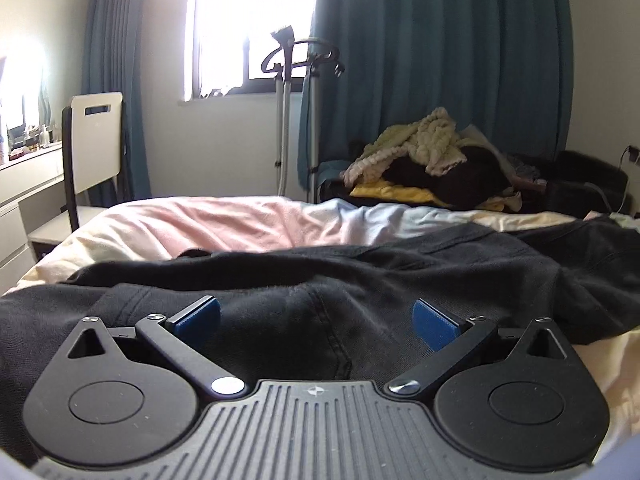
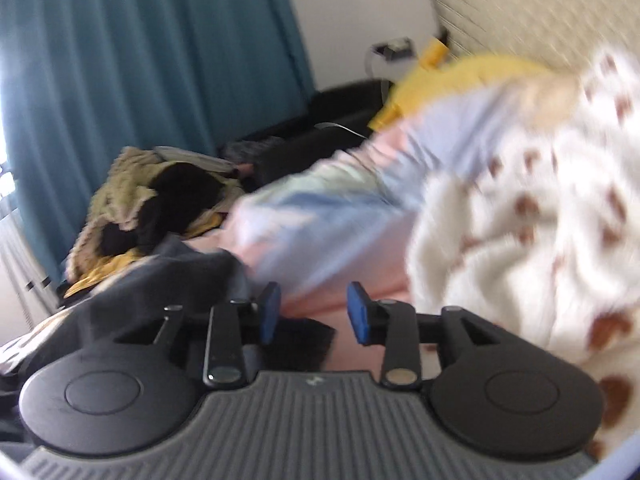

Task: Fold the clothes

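Observation:
A black garment lies spread across the pastel bed sheet, wrinkled and partly doubled over. My left gripper hovers low over its near part with the jaws wide apart, and no cloth is between the blue pads. In the blurred right wrist view, my right gripper is partly open at the garment's right edge. A black corner of cloth lies just below its left pad. Only the pink sheet shows between the pads.
A white fleece with brown spots is heaped close on the right. A pile of clothes sits beyond the bed's far edge by the blue curtain. A white chair and a steamer stand stand by the window.

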Motion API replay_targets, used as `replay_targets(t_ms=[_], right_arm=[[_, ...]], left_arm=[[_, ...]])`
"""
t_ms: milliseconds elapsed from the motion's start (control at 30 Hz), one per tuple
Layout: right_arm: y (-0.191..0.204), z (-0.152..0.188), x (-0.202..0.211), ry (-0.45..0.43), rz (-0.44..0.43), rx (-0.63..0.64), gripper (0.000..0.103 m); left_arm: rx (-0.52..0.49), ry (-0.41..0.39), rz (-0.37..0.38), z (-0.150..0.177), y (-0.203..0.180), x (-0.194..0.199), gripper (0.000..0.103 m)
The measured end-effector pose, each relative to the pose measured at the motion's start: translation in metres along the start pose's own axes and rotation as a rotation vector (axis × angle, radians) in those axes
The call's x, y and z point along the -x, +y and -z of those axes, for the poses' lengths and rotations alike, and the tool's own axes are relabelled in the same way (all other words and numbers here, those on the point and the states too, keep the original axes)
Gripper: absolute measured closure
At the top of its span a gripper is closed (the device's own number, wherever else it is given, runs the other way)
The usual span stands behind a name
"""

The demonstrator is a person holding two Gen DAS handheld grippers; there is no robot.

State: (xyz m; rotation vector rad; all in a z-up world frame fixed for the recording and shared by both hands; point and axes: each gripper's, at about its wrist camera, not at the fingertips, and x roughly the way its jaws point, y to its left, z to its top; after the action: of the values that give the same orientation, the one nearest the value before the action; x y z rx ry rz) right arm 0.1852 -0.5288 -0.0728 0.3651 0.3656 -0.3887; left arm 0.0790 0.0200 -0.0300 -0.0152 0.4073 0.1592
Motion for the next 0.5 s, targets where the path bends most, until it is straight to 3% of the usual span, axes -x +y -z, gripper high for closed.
replay_targets(t_ms=[267,367,500], right_arm=[[0.086,-0.03,0.103,-0.031,-0.225,0.085,0.059],[0.123,-0.023,0.154,-0.042,-0.344,0.102,0.053],[0.163,0.003,0.216,-0.024,-0.473,0.132,0.053]], left_arm=[[0.04,-0.03,0.011,-0.005,0.015,0.014,0.0],[0.063,-0.036,0.031,-0.007,0.02,0.031,0.0],[0.072,-0.067,0.063,-0.009,0.024,0.054,0.0]])
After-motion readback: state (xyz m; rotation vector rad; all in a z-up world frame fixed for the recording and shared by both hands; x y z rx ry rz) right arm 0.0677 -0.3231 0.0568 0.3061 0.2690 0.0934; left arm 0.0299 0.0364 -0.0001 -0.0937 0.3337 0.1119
